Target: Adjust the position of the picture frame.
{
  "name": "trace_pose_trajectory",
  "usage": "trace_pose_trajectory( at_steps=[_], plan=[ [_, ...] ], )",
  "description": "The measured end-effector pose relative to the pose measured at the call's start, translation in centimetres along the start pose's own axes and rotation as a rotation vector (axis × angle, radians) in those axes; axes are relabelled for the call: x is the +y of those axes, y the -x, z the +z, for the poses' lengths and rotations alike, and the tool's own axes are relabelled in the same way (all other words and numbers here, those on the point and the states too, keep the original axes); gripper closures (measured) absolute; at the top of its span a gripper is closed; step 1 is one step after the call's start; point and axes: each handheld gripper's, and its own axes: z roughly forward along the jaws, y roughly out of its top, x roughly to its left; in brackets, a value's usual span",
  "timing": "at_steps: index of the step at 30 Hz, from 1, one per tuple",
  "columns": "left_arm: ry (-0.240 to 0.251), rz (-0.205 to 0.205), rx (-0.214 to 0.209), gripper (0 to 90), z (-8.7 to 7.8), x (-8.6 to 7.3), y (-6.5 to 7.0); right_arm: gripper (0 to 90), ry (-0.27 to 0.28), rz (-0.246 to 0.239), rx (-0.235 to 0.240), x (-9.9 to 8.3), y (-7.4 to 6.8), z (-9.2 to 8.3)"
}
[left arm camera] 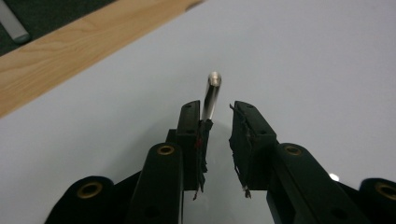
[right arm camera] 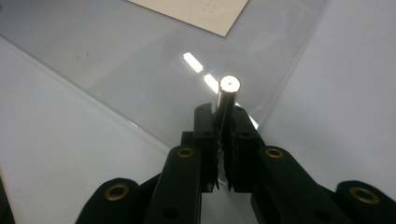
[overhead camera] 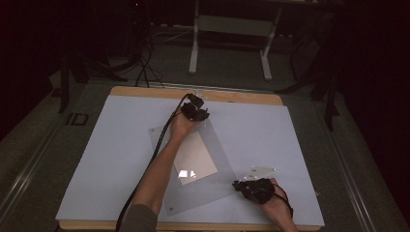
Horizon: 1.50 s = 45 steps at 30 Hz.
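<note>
Two metal pins, one at each gripper, over a clear sheet on a white mat.

Both hands work around the clear sheet, which lies on the white mat of the wooden table with a cream paper under its middle. At the sheet's far corner, the left gripper has its jaws partly apart; a steel pin leans against the left jaw's pad, with a gap to the other pad, so nothing clamps it. At the sheet's near right edge, the right gripper has its jaws nearly closed and pinched on a second steel pin, its bright end face pointing out over the sheet. No containers appear.
</note>
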Motion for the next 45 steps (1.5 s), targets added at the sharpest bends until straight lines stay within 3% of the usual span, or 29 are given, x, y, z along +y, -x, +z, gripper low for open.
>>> trace_pose_trajectory(
  at_steps=[4,6,7,8,11,14,16,18,21,22,23,26,29,35,39,45],
  plan=[
    [-0.052,-0.02,0.022,75.0,1.3,0.9,0.0,83.9,-0.001,0.006,-0.004,0.0,-0.1,0.0],
    [-0.052,-0.02,0.03,75.8,1.6,0.9,0.0,83.9,0.0,0.009,-0.007,0.0,-0.1,0.0],
    [-0.043,-0.052,0.017,77.1,2.1,0.7,-0.4,83.9,0.002,0.019,-0.012,0.0,-0.2,0.0],
    [-0.056,-0.055,0.016,78.0,2.5,0.4,-0.5,83.9,0.001,0.023,-0.015,0.0,-0.2,0.0],
    [-0.046,-0.004,0.037,78.9,2.8,0.3,-0.1,84.1,-0.001,0.022,-0.025,0.1,-0.3,0.0],
    [-0.055,0.021,0.054,83.0,2.8,0.3,-0.1,84.0,0.002,0.024,-0.023,0.0,-0.3,0.0],
    [-0.063,0.059,0.08,84.2,2.7,0.3,0.3,84.1,0.009,0.045,-0.019,0.0,-0.3,0.1],
    [-0.067,0.068,0.091,84.4,2.7,0.3,0.4,84.0,0.013,0.055,-0.013,-0.1,-0.2,0.1],
    [-0.054,0.075,0.086,84.8,2.4,0.3,0.4,83.0,0.034,0.108,0.031,0.0,0.1,-0.2],
    [-0.054,0.113,0.104,84.7,1.9,0.4,0.5,83.0,0.043,0.115,0.03,0.0,0.2,-0.3],
    [-0.057,0.125,0.105,84.6,1.5,0.5,0.4,82.9,0.049,0.122,0.021,0.0,0.2,-0.5],
    [-0.059,0.123,0.097,84.5,0.8,0.4,-0.1,82.8,0.063,0.131,0.002,0.1,0.3,-0.8],
    [-0.057,0.116,0.08,84.7,-1.1,-0.2,-1.3,82.8,0.088,0.152,-0.065,0.2,1.3,-1.7],
    [-0.057,0.122,0.05,84.9,-3.6,-1.2,-2.5,82.6,0.108,0.159,-0.125,0.9,3.2,-2.8],
    [-0.072,0.112,0.029,85.1,-5.8,-2.7,-4.1,82.6,0.117,0.175,-0.135,2.0,4.5,-2.8],
    [-0.076,0.101,0.032,85.1,-8.2,-4.4,-5.2,82.3,0.13,0.2,-0.124,3.8,7.3,-2.2]
  ],
)
